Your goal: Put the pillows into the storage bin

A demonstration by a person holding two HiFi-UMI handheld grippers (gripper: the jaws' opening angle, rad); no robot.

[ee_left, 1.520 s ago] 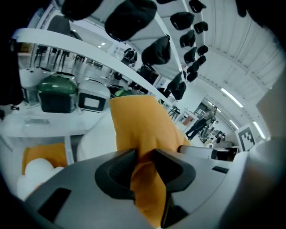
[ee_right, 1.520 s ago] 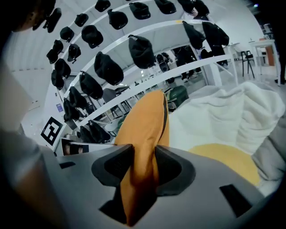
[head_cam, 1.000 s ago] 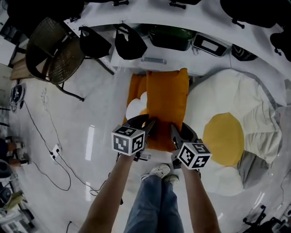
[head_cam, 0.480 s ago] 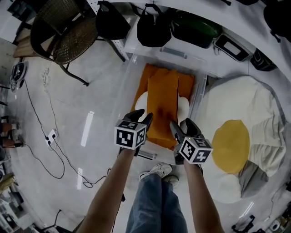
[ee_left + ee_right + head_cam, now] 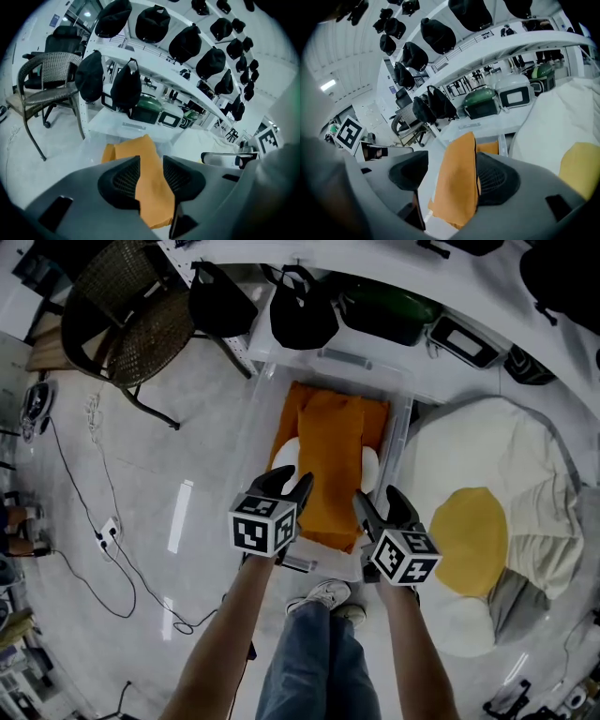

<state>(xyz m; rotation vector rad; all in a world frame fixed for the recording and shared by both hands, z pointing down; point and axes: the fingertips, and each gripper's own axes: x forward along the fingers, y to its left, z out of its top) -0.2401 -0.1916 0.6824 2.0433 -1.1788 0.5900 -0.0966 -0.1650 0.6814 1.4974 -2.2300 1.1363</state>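
Fingers of the left gripper [image 5: 292,486] are pinching the pillow [image 5: 330,460], right gripper [image 5: 375,504] gaping; loose side may be sagging outside the bin [image 5: 401,427].

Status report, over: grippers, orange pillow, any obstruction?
Left gripper opening, pads on orange rectangular fabric pillow. Right gripper open, pillow loose between jaws. Pillow over clear plastic storage bin, atop second orange pillow. No obstruction seen.
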